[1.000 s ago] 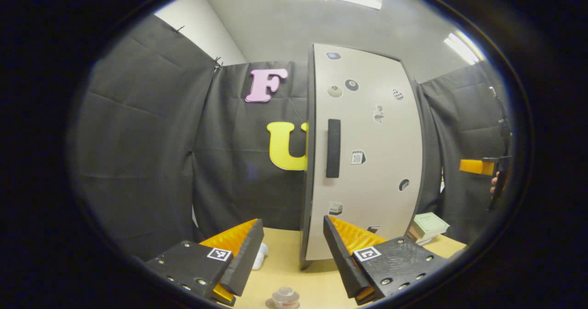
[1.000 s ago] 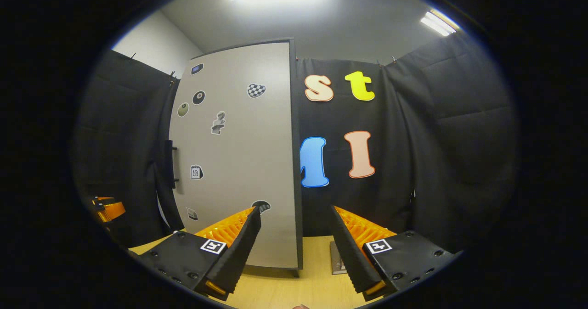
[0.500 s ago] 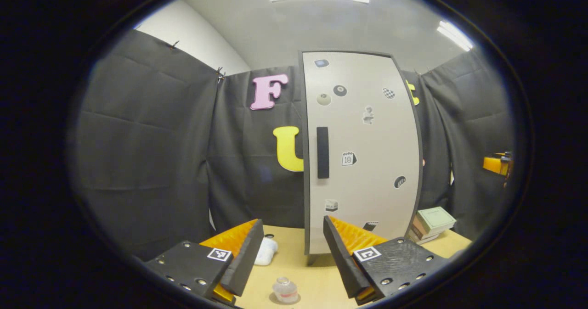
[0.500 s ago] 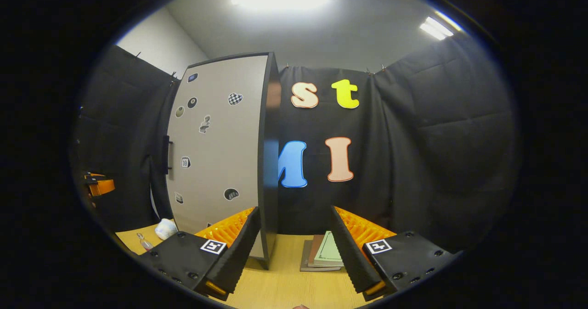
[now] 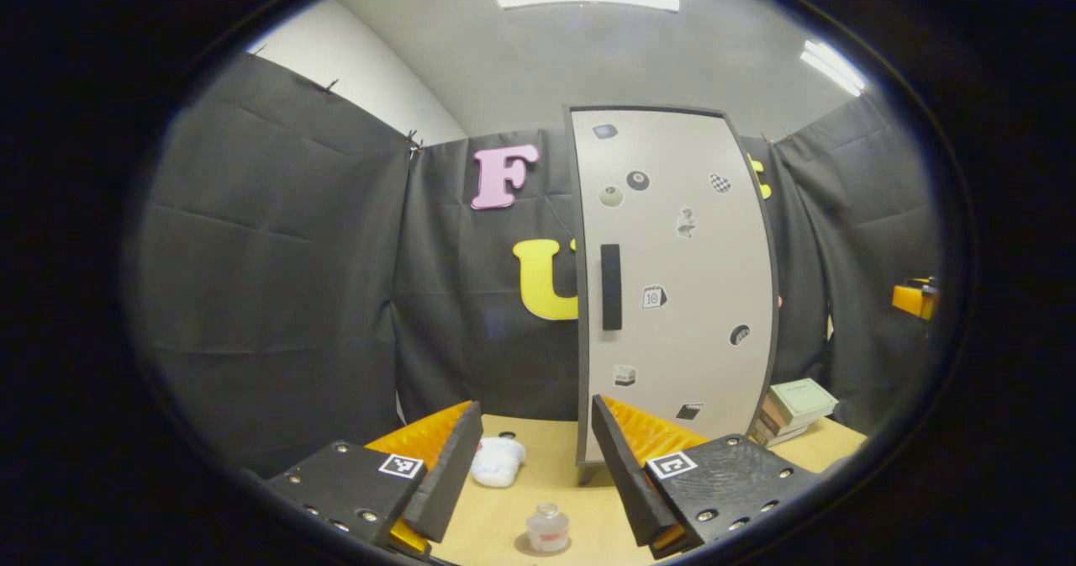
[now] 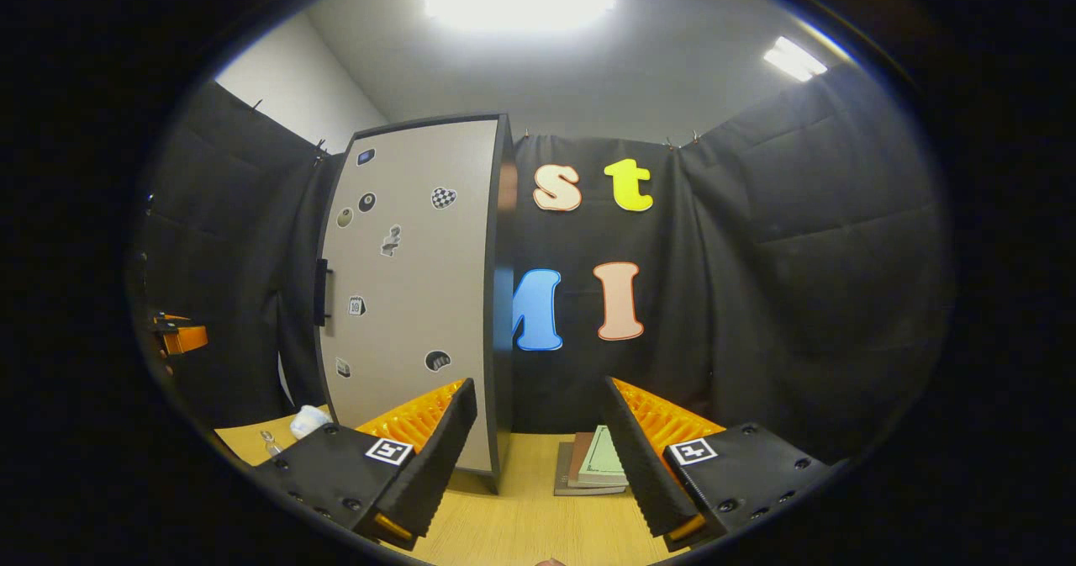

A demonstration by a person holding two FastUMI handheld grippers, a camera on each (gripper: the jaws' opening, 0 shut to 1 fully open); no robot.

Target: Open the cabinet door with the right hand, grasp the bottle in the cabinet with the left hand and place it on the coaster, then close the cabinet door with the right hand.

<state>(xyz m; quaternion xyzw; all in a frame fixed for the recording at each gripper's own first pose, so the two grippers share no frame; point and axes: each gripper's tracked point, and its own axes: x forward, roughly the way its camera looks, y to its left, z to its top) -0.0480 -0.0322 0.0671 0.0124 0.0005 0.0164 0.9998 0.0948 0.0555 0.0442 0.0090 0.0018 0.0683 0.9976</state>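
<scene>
Both grippers, left (image 5: 530, 465) and right (image 6: 538, 457), are held open and empty, since the small clear glass bottle (image 5: 547, 527) is set down and the grey sticker-covered cabinet door (image 5: 672, 280) appears shut.

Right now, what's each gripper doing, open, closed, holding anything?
Left gripper: open, holding nothing.
Right gripper: open, holding nothing.

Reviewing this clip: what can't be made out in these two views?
- Cabinet interior: hidden behind its shut door in the left gripper view.
- Coaster under the bottle: a dark patch, cut by the picture's lower edge.
- Book stack: partly hidden by the right gripper.
- Stickers on the door: too small.
- Left gripper: open, holding nothing.
</scene>
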